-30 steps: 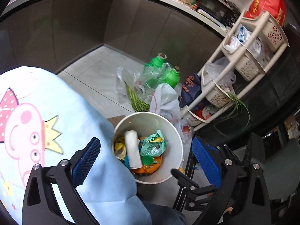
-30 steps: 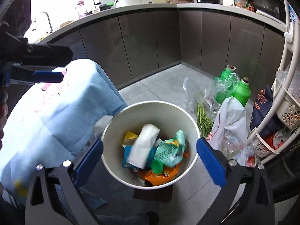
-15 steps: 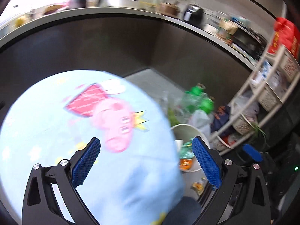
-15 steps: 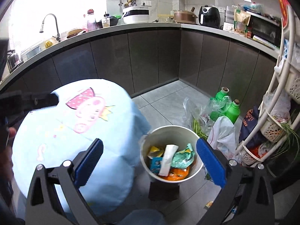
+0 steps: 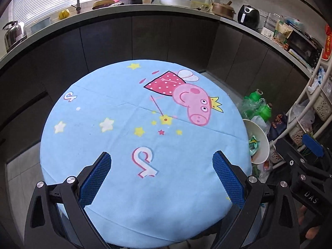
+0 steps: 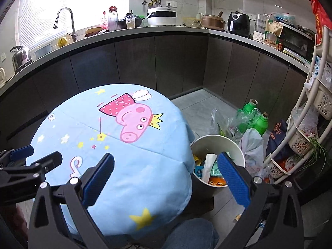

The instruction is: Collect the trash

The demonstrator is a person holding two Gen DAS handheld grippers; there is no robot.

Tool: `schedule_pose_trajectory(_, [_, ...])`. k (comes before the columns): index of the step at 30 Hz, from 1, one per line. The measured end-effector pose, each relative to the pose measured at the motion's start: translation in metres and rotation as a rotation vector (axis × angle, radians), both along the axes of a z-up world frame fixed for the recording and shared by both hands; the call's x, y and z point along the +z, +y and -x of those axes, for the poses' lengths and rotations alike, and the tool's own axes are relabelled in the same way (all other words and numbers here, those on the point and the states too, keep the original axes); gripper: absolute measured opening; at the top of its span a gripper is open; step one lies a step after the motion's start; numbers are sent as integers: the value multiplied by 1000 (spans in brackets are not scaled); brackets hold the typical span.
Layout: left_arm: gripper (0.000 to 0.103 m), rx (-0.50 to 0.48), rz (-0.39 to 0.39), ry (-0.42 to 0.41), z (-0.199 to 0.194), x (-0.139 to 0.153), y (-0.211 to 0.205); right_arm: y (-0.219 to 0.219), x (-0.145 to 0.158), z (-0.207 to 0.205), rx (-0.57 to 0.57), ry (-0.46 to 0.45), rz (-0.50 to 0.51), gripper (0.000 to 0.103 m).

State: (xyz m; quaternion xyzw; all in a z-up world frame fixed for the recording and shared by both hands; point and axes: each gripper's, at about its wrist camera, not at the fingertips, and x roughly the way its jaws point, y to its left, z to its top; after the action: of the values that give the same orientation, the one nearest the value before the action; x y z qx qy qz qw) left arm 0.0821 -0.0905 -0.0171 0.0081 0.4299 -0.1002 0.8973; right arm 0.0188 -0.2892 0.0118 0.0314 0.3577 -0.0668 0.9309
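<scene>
Both grippers (image 5: 161, 178) (image 6: 166, 178) now back above tablecloth (image 5: 124, 112), seemingly empty.

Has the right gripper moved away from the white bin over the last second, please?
Yes. The right gripper has pulled up and back from the white bin, which looks smaller and sits lower right beside the blue tablecloth.

Matt printed cloth tablecloth (image 5: 124, 145), smooth white plastic bin (image 6: 217, 143), glossy green plastic bottles (image 6: 261, 124), textured blue tool pads (image 5: 95, 178).
</scene>
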Motion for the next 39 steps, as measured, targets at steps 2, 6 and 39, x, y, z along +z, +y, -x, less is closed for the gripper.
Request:
schedule_pose_trajectory(2, [94, 6, 0, 2, 1, 0, 1, 3, 1, 1, -1, 0, 7, 100])
schedule_pose_trajectory(6, [94, 13, -9, -2, 2, 0, 2, 6, 2, 1, -1, -3, 12, 100])
schedule_pose_trajectory(39, [94, 22, -26, -11, 1, 1, 0, 2, 0, -2, 0, 2, 10, 100])
